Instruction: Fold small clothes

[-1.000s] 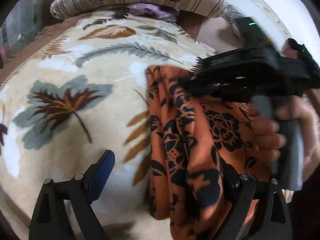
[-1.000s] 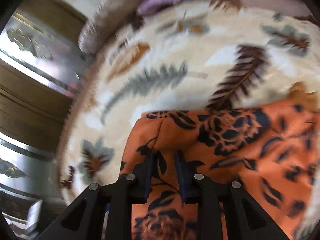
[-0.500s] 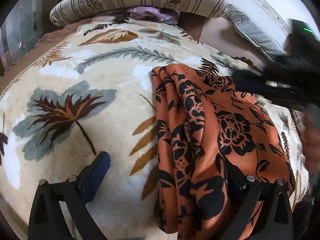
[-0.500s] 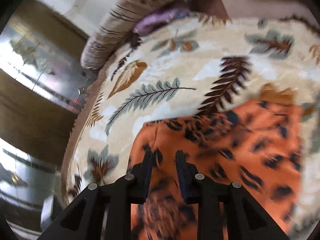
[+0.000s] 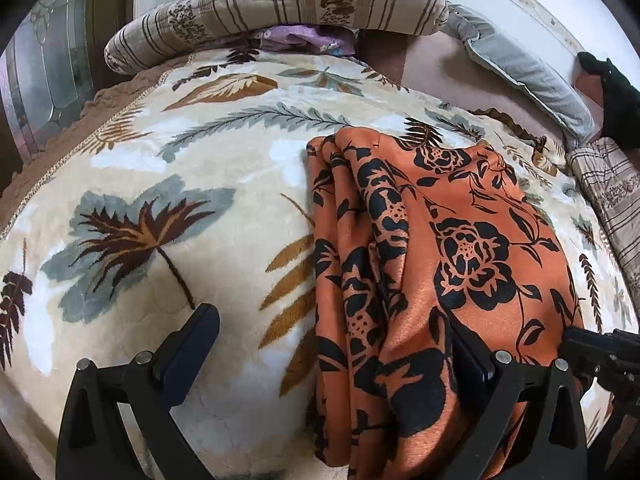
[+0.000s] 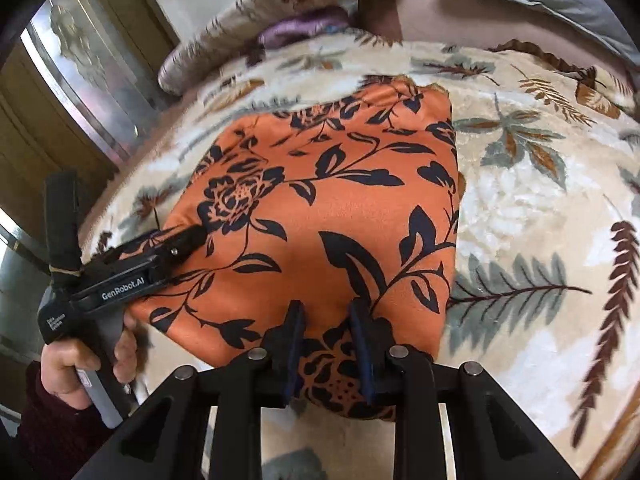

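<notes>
Cloth [image 6: 320, 200] with black flowers is lying folded on the leafy blanket [image 5: 160, 200]. Right claw [image 6: 326, 344] is pinching its near edge. Left claw [image 5: 332, 344] is standing wide apart, holding nothing. Next move, probably: folding it over again, neatly.
</notes>
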Action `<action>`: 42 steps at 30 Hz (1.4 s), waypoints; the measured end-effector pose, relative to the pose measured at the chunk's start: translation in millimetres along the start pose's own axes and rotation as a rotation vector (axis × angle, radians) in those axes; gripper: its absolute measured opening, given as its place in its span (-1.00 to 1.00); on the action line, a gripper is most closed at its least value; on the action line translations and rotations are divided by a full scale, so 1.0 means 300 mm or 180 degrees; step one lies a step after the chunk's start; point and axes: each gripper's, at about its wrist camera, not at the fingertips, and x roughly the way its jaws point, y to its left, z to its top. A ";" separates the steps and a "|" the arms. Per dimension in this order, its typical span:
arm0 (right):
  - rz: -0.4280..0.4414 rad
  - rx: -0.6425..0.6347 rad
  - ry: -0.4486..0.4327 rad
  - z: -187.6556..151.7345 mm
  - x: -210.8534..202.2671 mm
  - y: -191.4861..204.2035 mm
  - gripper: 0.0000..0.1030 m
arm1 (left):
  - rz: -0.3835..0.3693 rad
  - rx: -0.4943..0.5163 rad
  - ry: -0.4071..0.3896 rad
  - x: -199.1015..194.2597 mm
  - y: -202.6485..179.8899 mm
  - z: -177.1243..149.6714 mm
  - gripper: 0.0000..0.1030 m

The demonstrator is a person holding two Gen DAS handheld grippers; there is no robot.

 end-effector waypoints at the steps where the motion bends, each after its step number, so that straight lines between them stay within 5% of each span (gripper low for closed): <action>1: 0.0013 0.0023 -0.0005 0.002 0.004 -0.005 -0.46 | 0.0014 0.0011 -0.0009 -0.001 -0.002 -0.001 1.00; 17: -0.0131 -0.0003 0.0172 -0.001 -0.047 -0.003 -0.46 | 0.0050 0.0006 -0.0011 -0.006 -0.014 -0.002 1.00; 28: 0.0008 -0.0057 -0.0053 -0.037 0.000 -0.020 -0.45 | -0.0036 -0.0065 0.0038 0.000 -0.003 0.015 1.00; 34: -0.0014 -0.0113 -0.0074 0.015 -0.074 0.010 -0.47 | -0.0147 -0.0126 -0.0512 -0.152 0.020 0.053 0.99; 37: -0.0023 -0.0030 -0.0330 0.085 -0.120 -0.011 -0.47 | 0.0066 -0.0054 -0.0596 -0.154 0.015 0.089 0.99; 42: -0.0062 0.0203 -0.0330 0.238 -0.051 -0.070 -0.47 | 0.0424 0.0116 -0.0218 -0.020 -0.027 0.097 1.00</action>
